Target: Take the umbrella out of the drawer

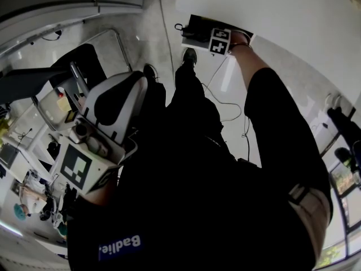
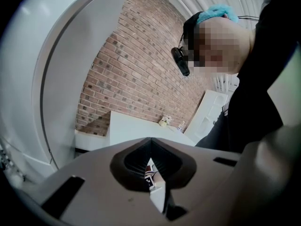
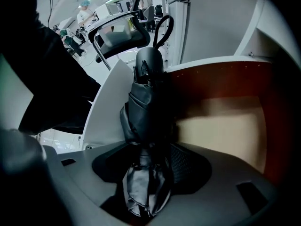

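Jaws of the right gripper [image 3: 150,169] stand spread around the folded black umbrella [image 3: 146,109] lying in the open drawer [image 3: 221,128], the left gripper [image 2: 150,140] pressed together empty, so close squarely mid-bundle, then lift straight up.

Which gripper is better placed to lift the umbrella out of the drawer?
Right. The right gripper is down in the drawer with open jaws astride the umbrella; the left gripper is raised by the body, far from it, jaws together.
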### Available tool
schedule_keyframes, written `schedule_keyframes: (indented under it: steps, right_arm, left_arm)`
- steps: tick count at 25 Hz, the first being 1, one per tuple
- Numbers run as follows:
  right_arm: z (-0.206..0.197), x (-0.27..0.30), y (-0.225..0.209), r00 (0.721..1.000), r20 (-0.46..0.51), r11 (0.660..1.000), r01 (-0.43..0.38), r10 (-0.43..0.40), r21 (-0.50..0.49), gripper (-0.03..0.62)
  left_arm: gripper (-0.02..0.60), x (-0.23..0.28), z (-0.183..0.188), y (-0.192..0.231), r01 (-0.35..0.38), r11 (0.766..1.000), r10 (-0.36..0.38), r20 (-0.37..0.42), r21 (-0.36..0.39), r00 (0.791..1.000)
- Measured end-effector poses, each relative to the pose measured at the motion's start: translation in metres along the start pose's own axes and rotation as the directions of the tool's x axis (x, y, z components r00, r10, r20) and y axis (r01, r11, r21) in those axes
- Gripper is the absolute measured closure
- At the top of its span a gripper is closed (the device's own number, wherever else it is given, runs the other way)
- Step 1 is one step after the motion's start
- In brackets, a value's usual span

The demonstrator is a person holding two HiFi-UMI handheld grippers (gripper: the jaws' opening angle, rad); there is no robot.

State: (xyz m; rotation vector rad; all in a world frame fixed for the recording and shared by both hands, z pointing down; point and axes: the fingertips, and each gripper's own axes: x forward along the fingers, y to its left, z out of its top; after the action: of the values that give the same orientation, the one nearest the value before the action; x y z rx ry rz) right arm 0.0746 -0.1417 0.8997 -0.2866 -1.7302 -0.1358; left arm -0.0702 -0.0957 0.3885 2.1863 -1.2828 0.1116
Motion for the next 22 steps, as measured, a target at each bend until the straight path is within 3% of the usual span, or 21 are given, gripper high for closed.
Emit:
schedule_keyframes:
  steps: [6, 15, 22]
  right_arm:
    - [0.002, -0.006, 0.001, 1.000, 0.016, 0.999, 0.025, -0.026, 0.024, 0.362]
    - [-0.001, -0.042, -0.001, 0.991, 0.106, 0.984, 0.062, -0.080, 0.166, 0.365]
    - [0.022, -0.114, 0.027, 0.975, 0.149, 0.965, 0.128, -0.164, 0.227, 0.365]
  left_arm:
    - [0.580, -0.003, -0.003, -0.002, 0.019, 1.000, -0.019, 0.004, 0.005, 1.000]
    - [0.580, 0.000, -0.001, -0.007, 0.065, 0.998, -0.065, 0.020, 0.006, 0.998]
    - [0.580, -0.038, 0.025, -0.039, 0.147, 0.988, -0.152, 0.114, 0.049, 0.982]
